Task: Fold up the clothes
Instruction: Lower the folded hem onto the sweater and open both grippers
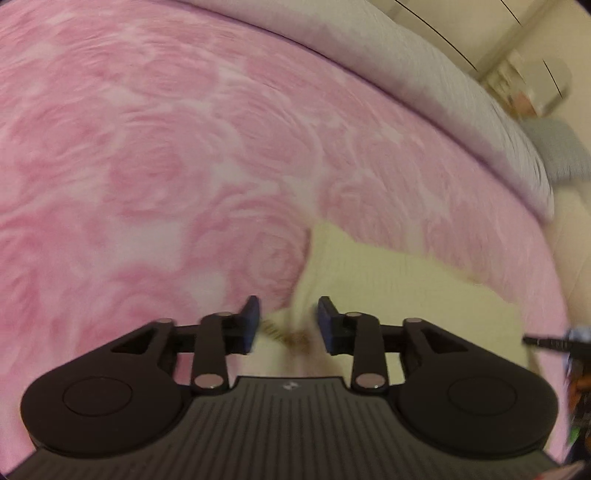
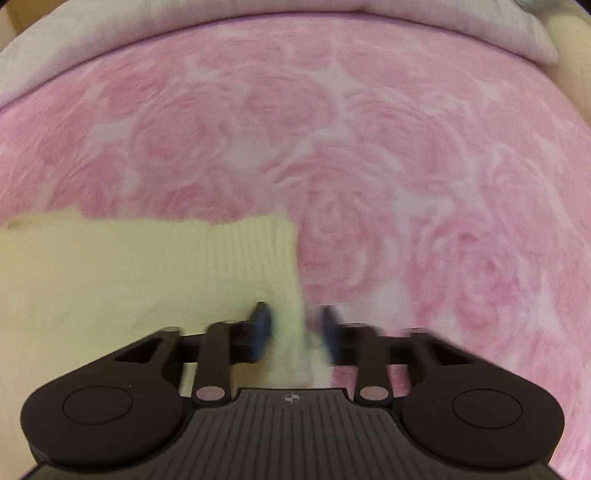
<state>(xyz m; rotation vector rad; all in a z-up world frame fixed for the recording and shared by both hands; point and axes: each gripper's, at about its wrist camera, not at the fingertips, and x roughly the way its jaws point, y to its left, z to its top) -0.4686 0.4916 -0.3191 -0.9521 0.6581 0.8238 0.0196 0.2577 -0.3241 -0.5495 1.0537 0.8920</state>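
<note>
A pale yellow knit garment [image 1: 388, 288] lies flat on the bed. In the left wrist view its corner runs under my left gripper [image 1: 289, 306], whose blue pads stand apart over a brown mark [image 1: 288, 334] on the cloth without pressing it. The right wrist view shows the garment [image 2: 129, 277] at the left, with its ribbed edge [image 2: 255, 251] ending in a straight vertical border. My right gripper [image 2: 295, 310] straddles that border with its jaws apart, one finger over the cloth and one over the blanket. Both views are motion-blurred.
A pink rose-patterned blanket [image 1: 166, 166] [image 2: 406, 166] covers the bed. A pale quilted cover [image 1: 424, 74] [image 2: 147, 29] lies along its far edge. Cream cabinets [image 1: 480, 29] and a grey cushion-like shape [image 1: 554, 147] stand beyond. A dark blurred object [image 1: 554, 343] pokes in at the right edge.
</note>
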